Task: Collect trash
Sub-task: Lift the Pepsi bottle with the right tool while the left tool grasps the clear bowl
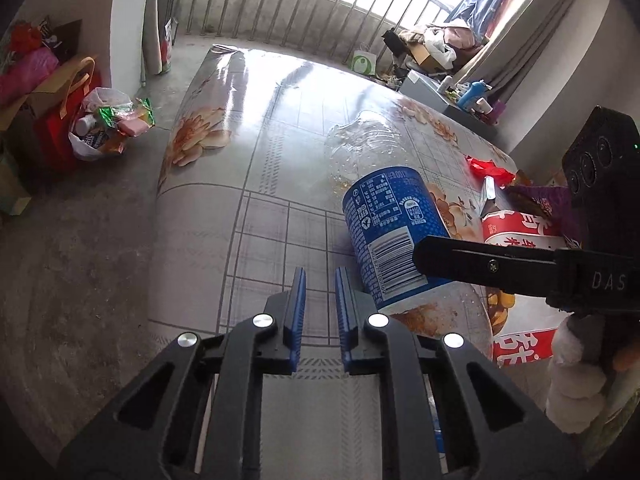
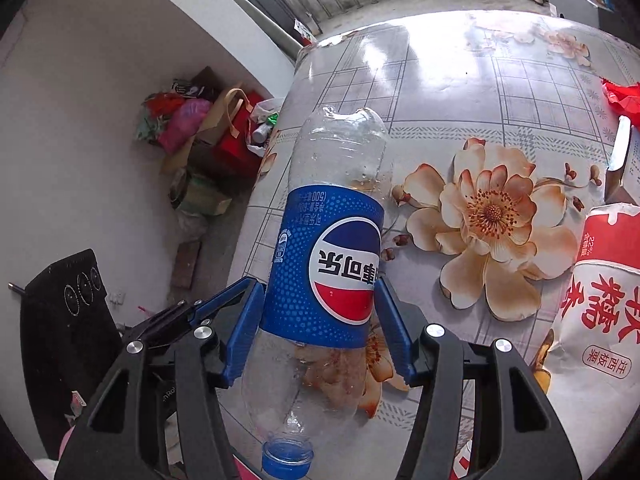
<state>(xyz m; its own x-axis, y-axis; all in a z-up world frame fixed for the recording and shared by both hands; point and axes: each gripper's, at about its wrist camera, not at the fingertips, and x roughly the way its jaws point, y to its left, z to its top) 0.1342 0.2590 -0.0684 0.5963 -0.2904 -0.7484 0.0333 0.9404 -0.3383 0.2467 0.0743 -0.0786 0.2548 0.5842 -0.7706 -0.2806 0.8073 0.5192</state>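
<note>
The right gripper (image 2: 318,320) held a clear plastic bottle (image 2: 320,240) with a blue label — its blue fingers (image 2: 244,332) pressed against the label on both sides. The bottle lay along the gripper's line, its blue cap (image 2: 287,458) toward the camera and its base pointing away, over the near edge of the table (image 2: 460,80), whose glossy cover showed a grid and large peach flowers. Whether the bottle touched the cover could not be told.

The left gripper (image 1: 320,284) hovered just beside the bottle, its fingers nearly clenched with only a narrow gap and nothing between them.

To the right on the table lay a red-and-white snack bag (image 2: 600,280) and, farther back, a crumpled red wrapper (image 2: 624,96). On the floor by the wall stood a heap of bags (image 1: 100,124) — one white plastic bag stuffed with packaging.
</note>
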